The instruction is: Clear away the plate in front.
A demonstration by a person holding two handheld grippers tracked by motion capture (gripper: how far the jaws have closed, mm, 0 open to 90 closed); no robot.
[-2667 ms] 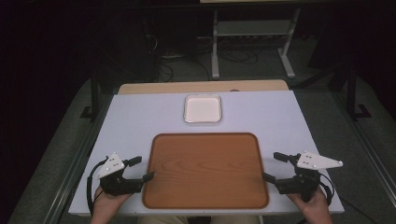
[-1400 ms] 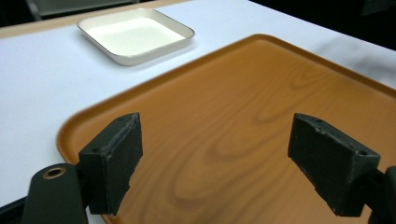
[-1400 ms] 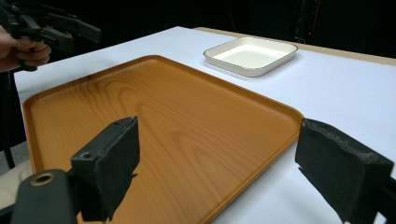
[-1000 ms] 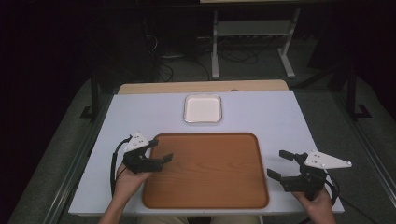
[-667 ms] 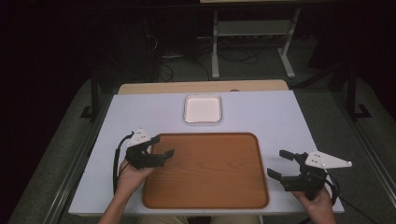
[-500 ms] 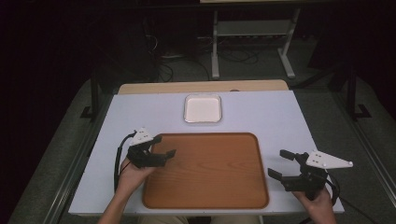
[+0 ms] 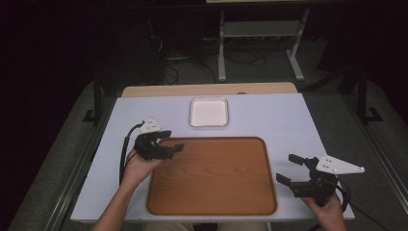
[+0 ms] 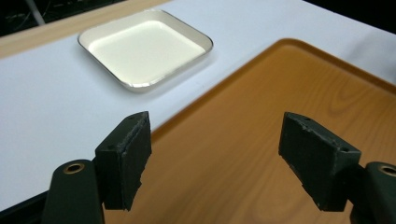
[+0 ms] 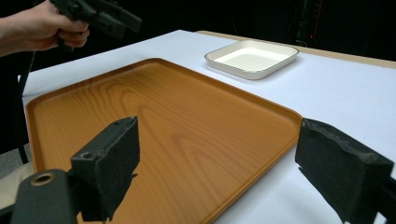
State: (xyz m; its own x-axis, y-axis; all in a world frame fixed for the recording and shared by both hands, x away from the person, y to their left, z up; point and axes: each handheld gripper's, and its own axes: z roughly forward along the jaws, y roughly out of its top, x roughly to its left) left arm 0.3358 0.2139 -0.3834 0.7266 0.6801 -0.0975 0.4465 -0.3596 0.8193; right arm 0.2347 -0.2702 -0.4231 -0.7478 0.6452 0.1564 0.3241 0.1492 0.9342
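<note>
A wooden tray (image 7: 216, 178) lies empty on the near half of the white table. Just beyond its far edge sits a shallow white square dish (image 7: 208, 111), also empty. My left gripper (image 7: 172, 140) hovers over the tray's far left corner, open; its jaws have just been closing a little with nothing between them. In the left gripper view the left gripper (image 8: 217, 140) looks over the tray (image 8: 280, 116) toward the dish (image 8: 144, 49). My right gripper (image 7: 287, 168) is open beside the tray's right edge. In the right gripper view the right gripper (image 9: 219, 154) frames the tray (image 9: 163, 116) and the dish (image 9: 252, 57).
The white table top (image 7: 269, 115) has a pale wooden strip (image 7: 207, 89) along its far edge. Behind it, on the dark floor, stand a metal frame (image 7: 260, 38) and loose cables. A person's left hand (image 9: 37, 28) holds the left gripper.
My left gripper has risen and moved from the tray's left side toward its far left corner. The right gripper has stayed where it was.
</note>
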